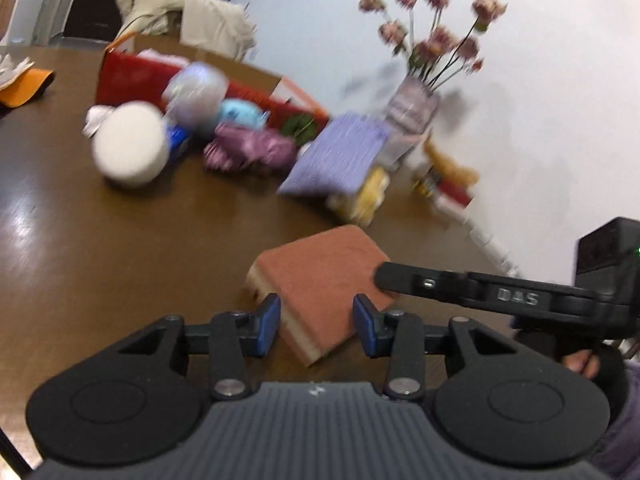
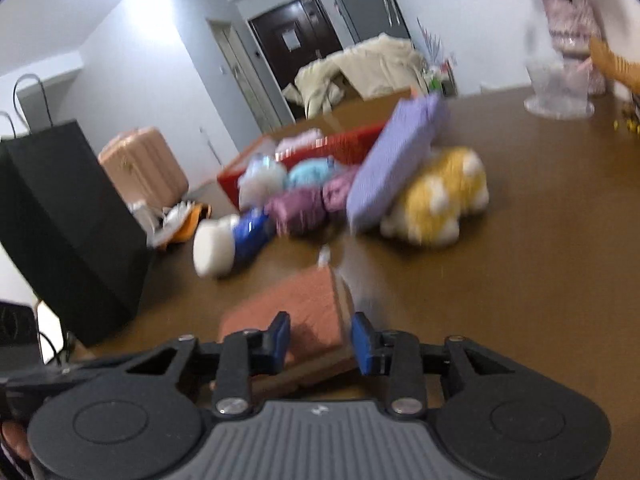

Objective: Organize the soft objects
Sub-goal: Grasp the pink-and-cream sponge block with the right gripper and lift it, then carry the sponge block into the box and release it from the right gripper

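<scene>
Left wrist view: the brown wooden table [image 1: 80, 240] is seen bare along its near left side, while its far edge against the white wall is crowded with a vase of pink flowers [image 1: 414, 104] and small items. A red open-topped box [image 1: 132, 76] stands toward the far left; pale soft things can be made out inside it, though blur hides which. Heaped just before it are a white round cushion [image 1: 130, 146], a purple plush toy [image 1: 248, 148], a lilac ribbed cushion [image 1: 338, 156] and a yellow plush toy [image 1: 368, 196].

A terracotta square sponge block with a cream underside [image 1: 320, 280] lies near the table's near edge. It is flanked by the left gripper [image 1: 316, 328], whose blue fingers [image 1: 267, 326] stand partly open, touching or just clear of its sides. In the right wrist view the right gripper [image 2: 320, 338] is likewise partly open around the block's opposite corner; a firm grip cannot be told there.
</scene>
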